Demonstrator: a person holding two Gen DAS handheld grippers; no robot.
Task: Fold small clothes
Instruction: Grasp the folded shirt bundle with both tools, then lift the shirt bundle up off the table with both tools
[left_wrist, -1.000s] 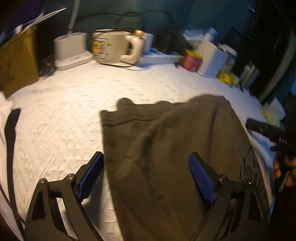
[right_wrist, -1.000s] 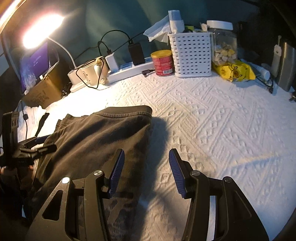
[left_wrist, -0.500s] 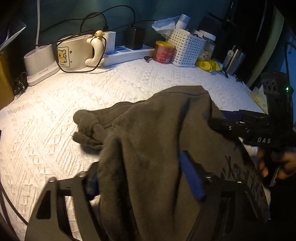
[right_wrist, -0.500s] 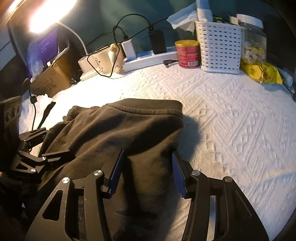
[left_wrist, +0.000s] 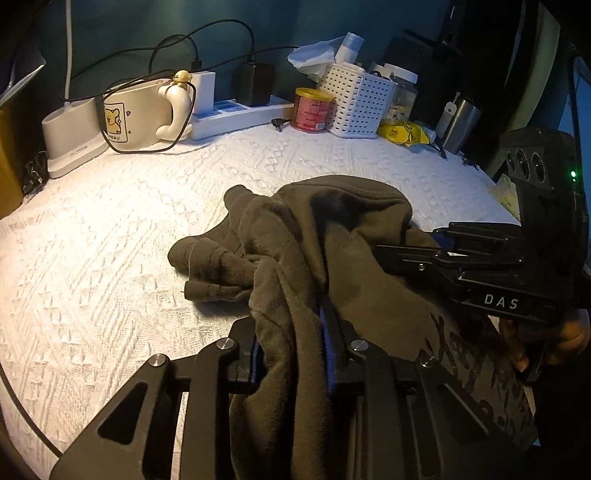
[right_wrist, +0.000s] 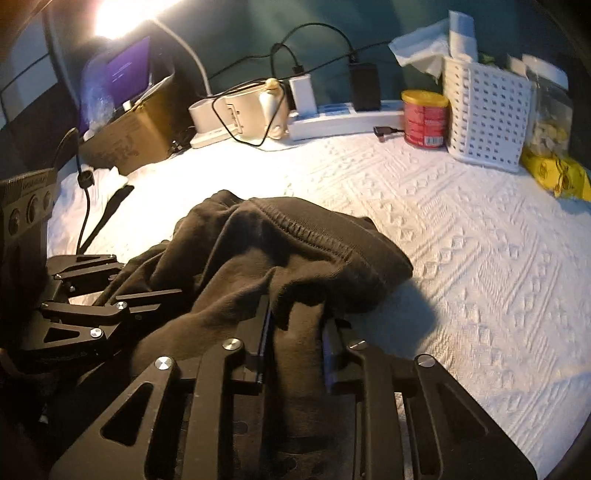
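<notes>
- The left claw (left_wrist: 291, 347) has just closed and pinches the dark garment (left_wrist: 332, 236).
- The right claw (right_wrist: 295, 343) has just closed, pinching it too.
- The garment lies bunched on the white textured tabletop (right_wrist: 480, 258).

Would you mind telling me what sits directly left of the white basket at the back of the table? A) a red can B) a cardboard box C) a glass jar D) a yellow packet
A: the red can stands just left of the basket, in both views.
</notes>
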